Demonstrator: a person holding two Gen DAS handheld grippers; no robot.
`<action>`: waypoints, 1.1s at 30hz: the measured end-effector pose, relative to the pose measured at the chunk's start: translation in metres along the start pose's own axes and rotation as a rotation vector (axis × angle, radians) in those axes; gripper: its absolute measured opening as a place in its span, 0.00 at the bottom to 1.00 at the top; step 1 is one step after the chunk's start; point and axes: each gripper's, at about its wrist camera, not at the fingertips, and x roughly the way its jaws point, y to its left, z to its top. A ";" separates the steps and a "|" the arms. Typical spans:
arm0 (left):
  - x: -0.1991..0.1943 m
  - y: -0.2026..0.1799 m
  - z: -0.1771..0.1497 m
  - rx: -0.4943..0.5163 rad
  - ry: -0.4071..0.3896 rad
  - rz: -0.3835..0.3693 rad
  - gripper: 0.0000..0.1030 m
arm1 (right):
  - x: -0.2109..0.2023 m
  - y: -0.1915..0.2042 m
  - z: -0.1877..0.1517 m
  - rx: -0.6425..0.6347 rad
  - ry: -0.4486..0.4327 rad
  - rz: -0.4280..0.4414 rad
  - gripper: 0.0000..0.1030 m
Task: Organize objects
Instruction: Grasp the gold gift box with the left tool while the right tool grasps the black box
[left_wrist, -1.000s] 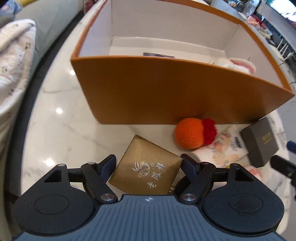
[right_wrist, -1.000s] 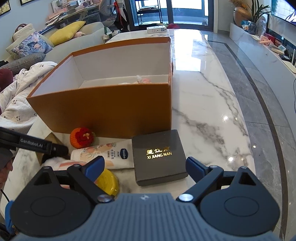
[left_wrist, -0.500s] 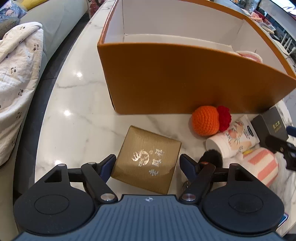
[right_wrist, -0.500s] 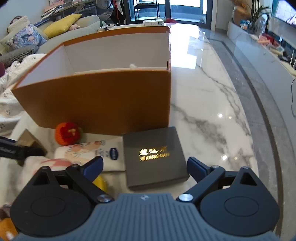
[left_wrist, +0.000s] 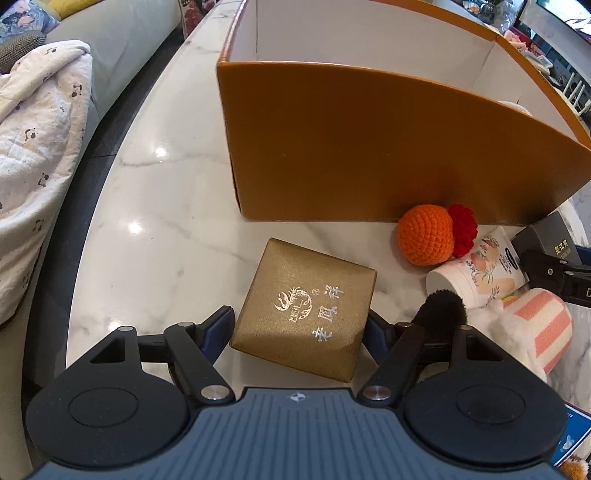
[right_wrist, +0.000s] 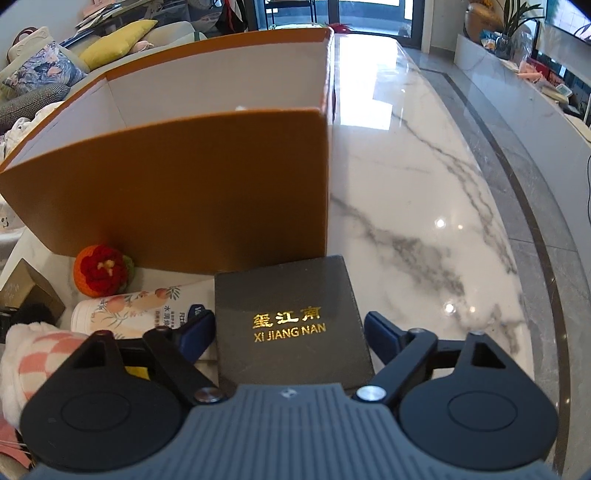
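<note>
Left wrist view: the left claw straddles the gold box, jaws just closing; fingers sit close at its sides, and contact cannot be confirmed.
Gold box: flat on the marble surface, turned at an angle to the jaws, in front of the orange carton.
Right wrist view: the right claw frames the black box, jaws just closing; a thin gap seems to remain on each side.
Black box: on the surface against the carton's near corner, touching the lotion tube.
Step in hand: likely gripping both boxes to lift them into the carton.
Risk, gold box: its skew may make the pads catch corners, so it could twist or slip out.
Risk, black box: the left finger is crowded by the tube and could pinch or drag it.
Risk, neighbours: the knitted orange and striped plush lie near and may get nudged.
Risk, carton: a low lift could strike its tall front wall.
</note>
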 end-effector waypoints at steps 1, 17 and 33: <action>0.000 0.000 -0.001 0.000 -0.001 0.000 0.81 | 0.000 0.000 0.000 -0.002 0.000 -0.001 0.81; -0.002 -0.016 -0.008 0.021 -0.033 0.053 0.76 | -0.001 0.003 -0.008 -0.030 -0.005 -0.027 0.80; 0.000 -0.015 -0.007 0.021 -0.042 0.060 0.78 | 0.000 0.007 -0.008 -0.055 0.001 -0.045 0.81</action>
